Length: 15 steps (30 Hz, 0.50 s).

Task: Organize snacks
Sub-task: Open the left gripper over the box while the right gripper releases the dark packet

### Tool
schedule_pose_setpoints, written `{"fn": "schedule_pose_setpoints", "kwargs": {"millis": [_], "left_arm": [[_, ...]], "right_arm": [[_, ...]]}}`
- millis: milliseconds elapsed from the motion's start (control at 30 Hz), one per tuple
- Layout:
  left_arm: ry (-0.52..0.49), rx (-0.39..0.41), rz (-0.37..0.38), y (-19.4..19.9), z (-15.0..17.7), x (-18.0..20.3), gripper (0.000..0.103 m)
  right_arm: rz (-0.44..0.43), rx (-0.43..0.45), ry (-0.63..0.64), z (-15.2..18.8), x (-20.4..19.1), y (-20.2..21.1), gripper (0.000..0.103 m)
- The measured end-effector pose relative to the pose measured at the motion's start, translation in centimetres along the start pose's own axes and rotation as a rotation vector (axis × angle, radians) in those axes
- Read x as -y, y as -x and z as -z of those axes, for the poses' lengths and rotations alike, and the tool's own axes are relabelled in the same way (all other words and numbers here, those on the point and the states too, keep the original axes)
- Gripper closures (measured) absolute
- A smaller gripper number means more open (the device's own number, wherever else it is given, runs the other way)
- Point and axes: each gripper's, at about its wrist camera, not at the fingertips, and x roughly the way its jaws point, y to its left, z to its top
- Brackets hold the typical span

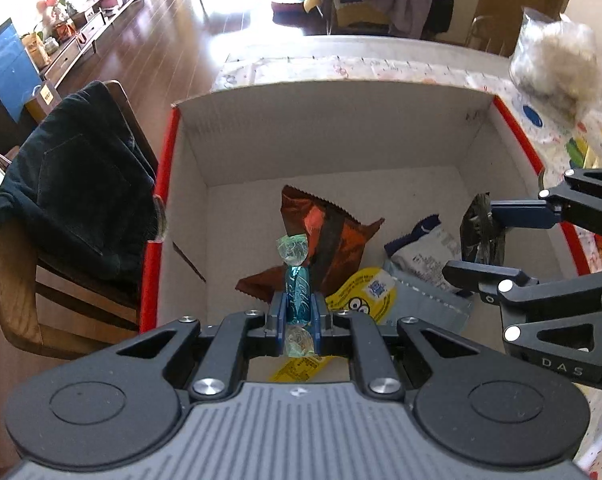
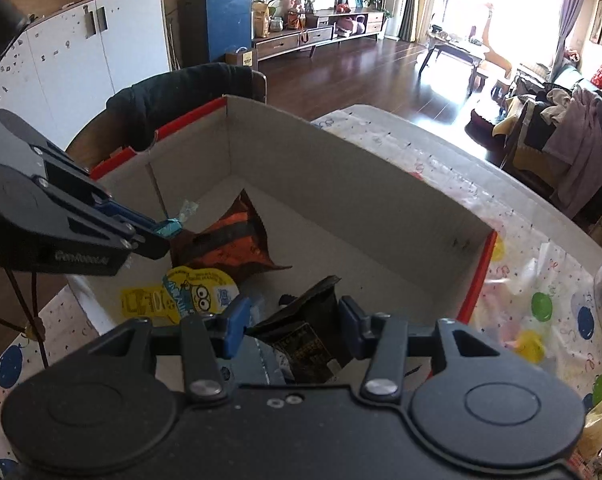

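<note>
Snacks point(image 1: 325, 236) partly hidden by left claw point(image 1: 298, 312), box point(image 1: 321, 136) front rim unseen

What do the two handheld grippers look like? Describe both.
The left gripper and the right gripper are matte black, with hinged linkage arms, silver rivets, round side discs and blue-padded fingers. One body has a ribbed grey panel; white lettering marks both.

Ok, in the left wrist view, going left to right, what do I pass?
Dark jacket on the chair → box's red left edge → teal candy in the left gripper → yellow minion pack → right gripper holding a black packet.
</note>
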Motion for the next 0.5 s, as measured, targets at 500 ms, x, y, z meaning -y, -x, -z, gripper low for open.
{"fn": "schedule_pose_setpoints", "kwargs": {"millis": [500], "left_arm": [[0.004,-0.030,-0.006,-0.51,0.76,0.28,0.091]], "right_arm": [[-0.015,-0.027,-0.010,0.70,-0.27,0.24,0.055]]}}
